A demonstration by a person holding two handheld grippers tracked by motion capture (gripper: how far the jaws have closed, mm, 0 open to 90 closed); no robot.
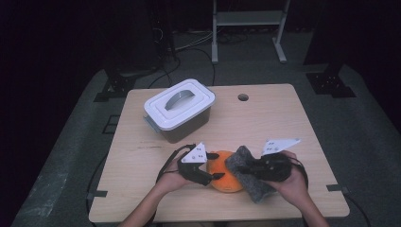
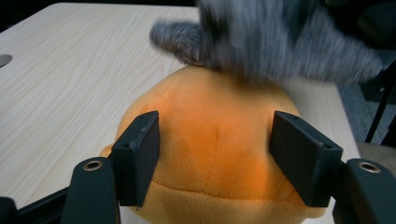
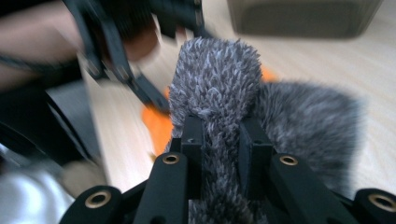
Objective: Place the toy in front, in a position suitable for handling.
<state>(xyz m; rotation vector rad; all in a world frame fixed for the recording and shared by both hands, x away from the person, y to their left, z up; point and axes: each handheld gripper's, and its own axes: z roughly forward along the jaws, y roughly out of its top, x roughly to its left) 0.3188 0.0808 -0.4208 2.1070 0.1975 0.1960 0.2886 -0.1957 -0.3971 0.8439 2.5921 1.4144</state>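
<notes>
An orange plush toy (image 1: pixel 224 183) rests near the table's front edge. My left gripper (image 1: pixel 216 166) comes at it from the left. In the left gripper view its jaws (image 2: pixel 217 123) press into both sides of the toy (image 2: pixel 215 149), so it is shut on it. A grey fuzzy cloth (image 1: pixel 236 158) hangs over the toy's right side, lifted off the table. My right gripper (image 1: pixel 246 169) is shut on it. In the right gripper view the jaws (image 3: pixel 222 126) pinch a fold of the cloth (image 3: pixel 215 70), with orange (image 3: pixel 156 121) showing behind and the image blurred.
A white-lidded storage box (image 1: pixel 179 109) with a grey handle stands at the table's back left. A round cable hole (image 1: pixel 243 97) is near the far edge of the wooden table (image 1: pixel 283 123). A metal frame (image 1: pixel 248 28) stands on the floor beyond.
</notes>
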